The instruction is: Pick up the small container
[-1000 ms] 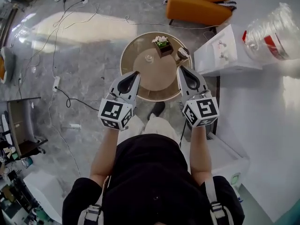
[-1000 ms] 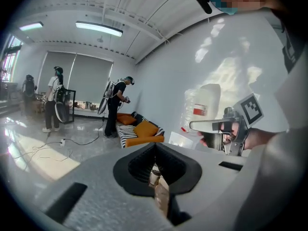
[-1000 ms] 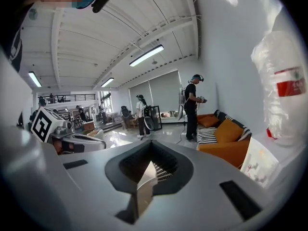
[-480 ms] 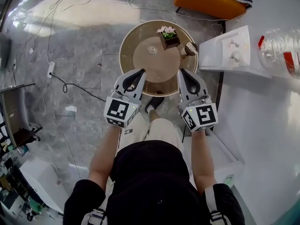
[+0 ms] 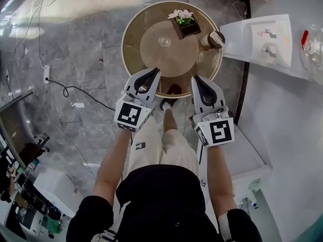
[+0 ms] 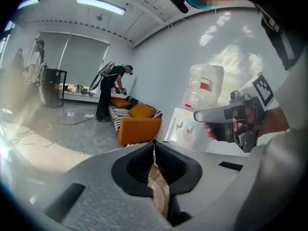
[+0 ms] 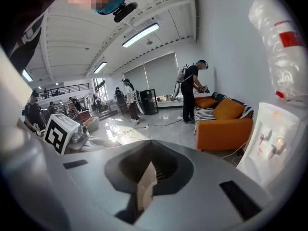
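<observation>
A round tan table (image 5: 132, 39) stands ahead of me in the head view. On its far right edge sits a small brown container with a white top (image 5: 215, 39). A small clear glass piece (image 5: 164, 42) rests near the table's middle. My left gripper (image 5: 153, 72) hovers over the near left rim, shut and empty. My right gripper (image 5: 195, 79) hangs at the near right rim, also shut with nothing in it. Both stay well short of the container. In the left gripper view the jaws (image 6: 154, 144) meet; in the right gripper view the jaws (image 7: 150, 142) meet too.
A dark box with a flowering plant (image 5: 184, 23) stands at the table's back. A white water dispenser (image 5: 262, 39) is to the right, an orange sofa (image 6: 139, 124) beyond. Cables (image 5: 70, 89) trail over the grey floor at left. Several people (image 7: 190, 93) stand far off.
The table has come closer and lower in the head view as the person stepped toward it. Both grippers stayed shut and now reach over its near rim.
</observation>
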A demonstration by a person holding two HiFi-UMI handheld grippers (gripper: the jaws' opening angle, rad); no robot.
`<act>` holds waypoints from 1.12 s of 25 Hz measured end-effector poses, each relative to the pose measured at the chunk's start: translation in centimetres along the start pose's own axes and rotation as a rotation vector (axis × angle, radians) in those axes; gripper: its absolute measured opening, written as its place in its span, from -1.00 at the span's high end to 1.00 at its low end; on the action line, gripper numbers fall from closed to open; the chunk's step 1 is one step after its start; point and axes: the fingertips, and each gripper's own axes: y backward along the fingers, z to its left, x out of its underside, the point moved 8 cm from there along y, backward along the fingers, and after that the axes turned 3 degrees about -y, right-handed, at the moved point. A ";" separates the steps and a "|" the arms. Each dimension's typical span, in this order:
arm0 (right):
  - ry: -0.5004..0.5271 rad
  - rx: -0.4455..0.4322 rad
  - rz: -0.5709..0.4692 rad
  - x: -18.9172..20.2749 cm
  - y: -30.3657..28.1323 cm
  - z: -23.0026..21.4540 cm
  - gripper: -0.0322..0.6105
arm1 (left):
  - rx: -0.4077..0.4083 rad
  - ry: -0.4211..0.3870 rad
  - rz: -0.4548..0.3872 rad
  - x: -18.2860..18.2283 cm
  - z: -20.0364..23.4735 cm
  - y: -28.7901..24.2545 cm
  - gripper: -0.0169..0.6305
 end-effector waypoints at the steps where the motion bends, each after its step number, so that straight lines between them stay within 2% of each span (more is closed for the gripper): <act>1: -0.003 0.011 0.009 0.7 -0.5 -0.2 0.89 | 0.014 0.009 0.004 1.0 0.4 -0.8 0.89; 4: -0.022 0.041 0.035 3.0 -2.2 -0.9 0.89 | 0.070 0.019 0.024 3.9 1.3 -3.4 0.89; 8: -0.047 0.069 0.069 5.5 -4.3 -1.8 0.89 | 0.121 -0.010 0.057 6.9 2.2 -6.9 0.89; 13: -0.065 0.081 0.093 8.0 -6.8 -2.9 0.89 | 0.140 -0.052 0.101 11.0 3.7 -10.1 0.88; 16: -0.076 0.082 0.107 9.2 -8.2 -3.3 0.89 | 0.147 -0.063 0.142 13.7 4.8 -11.9 0.60; 20: -0.074 0.075 0.126 10.3 -9.6 -3.6 0.89 | 0.134 -0.065 0.177 16.6 6.3 -13.5 0.50; 28: -0.100 0.096 0.150 11.9 -11.4 -4.7 0.89 | 0.086 -0.106 0.216 20.5 8.4 -16.8 0.13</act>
